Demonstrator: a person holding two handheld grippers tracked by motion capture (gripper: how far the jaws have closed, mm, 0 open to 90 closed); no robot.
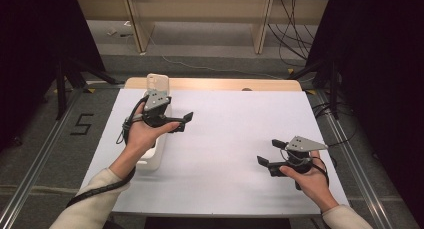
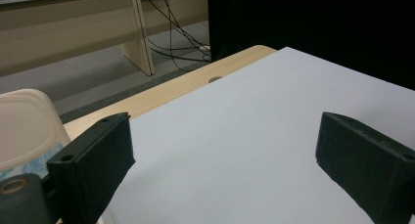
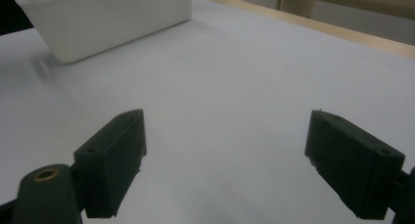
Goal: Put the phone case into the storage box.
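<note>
White bin point(image 1: 155, 156) beneath left tool point(image 1: 182, 123), jaws apart.

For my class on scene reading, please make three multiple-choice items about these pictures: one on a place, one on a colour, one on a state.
1. Where does the white tub stand on the table?
A. at its left side
B. at its right side
C. in its middle

2. What colour is the sheet that covers the table?
A. green
B. white
C. red

3. How do the jaws of the right gripper stand?
A. shut on a cup
B. shut, empty
C. open, empty

Answers:
1. A, the high view shows it under the left gripper.
2. B, all views show it white.
3. C, bare sheet lies between them.
</note>
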